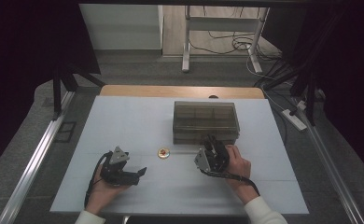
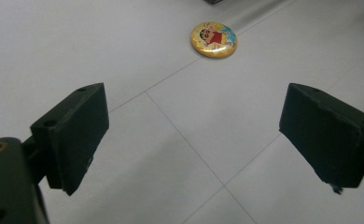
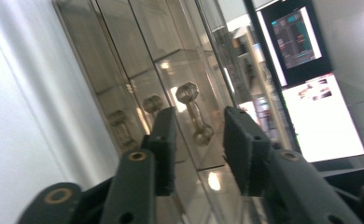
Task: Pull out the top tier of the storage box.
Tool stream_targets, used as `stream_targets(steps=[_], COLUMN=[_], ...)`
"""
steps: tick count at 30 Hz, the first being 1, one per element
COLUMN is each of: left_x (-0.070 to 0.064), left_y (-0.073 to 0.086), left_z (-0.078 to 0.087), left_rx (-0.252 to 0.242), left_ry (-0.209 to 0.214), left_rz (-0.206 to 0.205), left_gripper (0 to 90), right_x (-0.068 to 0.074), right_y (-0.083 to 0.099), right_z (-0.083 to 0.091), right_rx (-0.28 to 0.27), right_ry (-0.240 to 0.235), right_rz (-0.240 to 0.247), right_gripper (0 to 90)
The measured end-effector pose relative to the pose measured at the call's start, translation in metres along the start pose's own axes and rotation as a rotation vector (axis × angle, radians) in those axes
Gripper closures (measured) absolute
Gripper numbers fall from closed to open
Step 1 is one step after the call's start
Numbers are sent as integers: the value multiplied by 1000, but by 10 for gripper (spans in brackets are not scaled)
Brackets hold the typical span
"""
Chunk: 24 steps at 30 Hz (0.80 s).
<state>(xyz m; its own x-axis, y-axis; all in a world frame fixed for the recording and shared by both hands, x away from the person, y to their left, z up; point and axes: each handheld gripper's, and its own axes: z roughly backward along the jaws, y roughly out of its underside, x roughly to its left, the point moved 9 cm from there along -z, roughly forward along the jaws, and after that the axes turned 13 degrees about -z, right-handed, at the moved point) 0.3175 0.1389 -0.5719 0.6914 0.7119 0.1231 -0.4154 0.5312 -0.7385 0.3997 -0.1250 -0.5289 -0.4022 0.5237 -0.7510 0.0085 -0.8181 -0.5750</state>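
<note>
2 grippers work around the smoky box: the right gripper, fingers slightly apart, straddles its brass handle, seemingly to open it, while the left gripper, fingers wide, faces the badge left of it.

Your left hand holds the left gripper at lower left of the frame, its jaws apart and pointing right. A small round badge lies near centre. Your right gripper sits just right of centre, its tip against the front of the smoky translucent box on the white table.
</note>
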Motion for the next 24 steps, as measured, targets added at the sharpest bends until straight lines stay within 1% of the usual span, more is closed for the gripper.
stream_targets(steps=[1, 2, 3, 4, 5, 7, 10, 15, 17, 21, 24], left_x=[0, 0, 0, 0, 0, 1, 1, 0, 0, -1, -2], left_y=[0, 0, -1, -1, -2, -3, -6, -9, -10, -11, -12], left_z=[0, 0, 0, 0, 0, 1, 1, -1, 0, -1, -1], left_rx=[-1, -2, -3, -5, -7, -14, -25, -41, -47, -51, -49], left_ry=[0, 1, 1, 1, 0, -3, -3, 16, 22, 29, 35], left_rz=[0, -1, -1, 0, -2, -4, -4, 9, 11, 12, 6], left_gripper=[89, 89, 89, 89, 89, 89, 91, 98, 100, 101, 101], right_x=[1, 0, -1, -1, -2, -2, -2, -2, -2, -5, -6], right_y=[0, 0, 0, 0, 0, 0, 0, 4, 7, 11, 15], right_z=[0, 1, 2, 3, 4, 7, 11, 17, 20, 25, 28], right_rx=[3, -1, 1, 5, -5, -7, -18, -16, -15, -20, -26], right_ry=[-39, -37, -62, -98, -116, -168, -243, -369, -419, -487, -519], right_rz=[-35, -61, -91, -121, -160, -231, -329, -484, -535, -618, -664], right_gripper=[586, 562, 530, 494, 471, 441, 369, 312, 292, 266, 258])
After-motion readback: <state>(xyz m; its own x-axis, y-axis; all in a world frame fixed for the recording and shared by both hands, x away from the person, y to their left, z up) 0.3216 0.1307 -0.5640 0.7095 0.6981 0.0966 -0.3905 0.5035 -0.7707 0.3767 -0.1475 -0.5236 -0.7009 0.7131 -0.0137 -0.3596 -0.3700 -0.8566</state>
